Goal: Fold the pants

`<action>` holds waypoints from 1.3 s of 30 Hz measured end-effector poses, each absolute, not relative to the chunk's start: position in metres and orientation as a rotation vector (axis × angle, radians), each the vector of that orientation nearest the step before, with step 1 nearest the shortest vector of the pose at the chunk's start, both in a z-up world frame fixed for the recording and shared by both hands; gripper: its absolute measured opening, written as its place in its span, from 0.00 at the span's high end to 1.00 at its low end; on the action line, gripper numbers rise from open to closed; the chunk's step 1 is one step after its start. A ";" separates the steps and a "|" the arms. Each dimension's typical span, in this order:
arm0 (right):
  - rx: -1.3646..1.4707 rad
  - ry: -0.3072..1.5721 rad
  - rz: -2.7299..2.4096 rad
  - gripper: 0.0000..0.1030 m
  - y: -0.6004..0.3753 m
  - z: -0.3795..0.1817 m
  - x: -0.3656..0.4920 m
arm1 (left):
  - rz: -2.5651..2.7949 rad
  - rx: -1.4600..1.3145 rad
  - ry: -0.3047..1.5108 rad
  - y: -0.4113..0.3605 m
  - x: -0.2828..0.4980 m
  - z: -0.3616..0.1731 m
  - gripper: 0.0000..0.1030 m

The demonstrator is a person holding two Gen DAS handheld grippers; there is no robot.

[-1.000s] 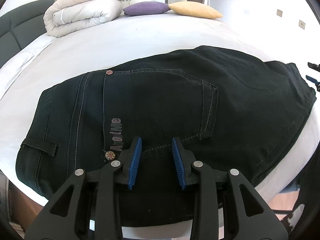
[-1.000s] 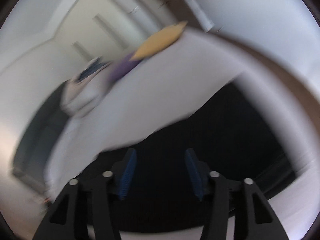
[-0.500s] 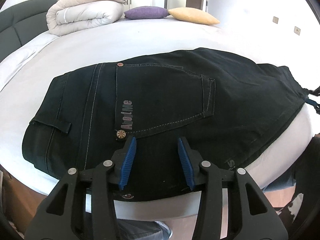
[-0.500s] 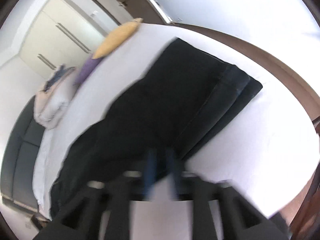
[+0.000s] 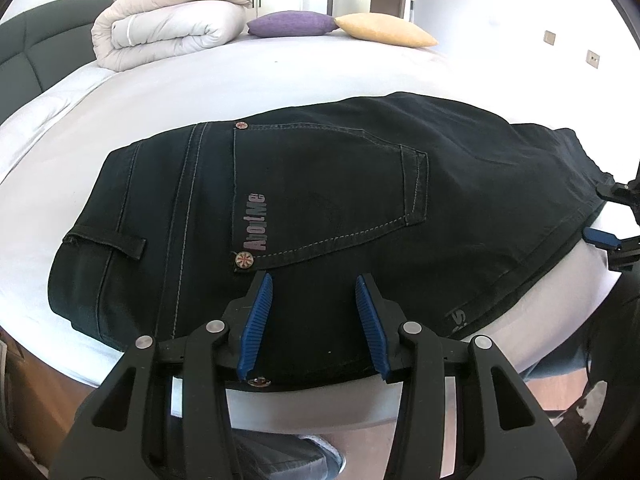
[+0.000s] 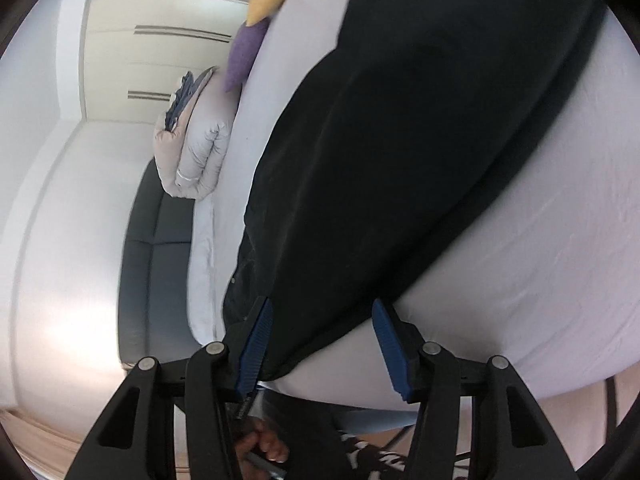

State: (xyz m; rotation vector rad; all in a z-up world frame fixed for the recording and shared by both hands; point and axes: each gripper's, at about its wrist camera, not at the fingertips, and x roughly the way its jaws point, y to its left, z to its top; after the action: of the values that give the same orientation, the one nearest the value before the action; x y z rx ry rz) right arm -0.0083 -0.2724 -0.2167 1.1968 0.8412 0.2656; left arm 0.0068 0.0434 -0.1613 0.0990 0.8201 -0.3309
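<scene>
The black jeans [image 5: 320,208] lay folded on the white bed [image 5: 280,80] near its edge — long axis sideways, waistband leftward. The left gripper [image 5: 314,320] hovered released above them; the right gripper [image 6: 322,344] — seemingly clear of the cloth — was spread too.

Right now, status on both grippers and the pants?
Left gripper open, right gripper open. Pants flat on bed, ungripped. Nothing in the way.

I see the pants [image 5: 328,216] lying flat on the bed [image 5: 280,76], along its near edge. Behind them sits the rolled duvet [image 5: 168,32] at far left, with two pillows [image 5: 292,24] side by side to its right.
</scene>
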 end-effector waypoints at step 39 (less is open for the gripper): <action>1.388 0.522 -0.046 0.99 -0.415 -0.245 -0.036 | -0.481 0.109 0.874 -0.043 0.046 -0.159 0.58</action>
State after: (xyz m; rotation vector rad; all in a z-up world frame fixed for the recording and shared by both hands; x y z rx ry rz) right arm -0.0365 -0.4146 -0.2451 1.3879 0.5220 -0.0459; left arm 0.0460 -0.0428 -0.1593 0.1091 0.8742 -0.4808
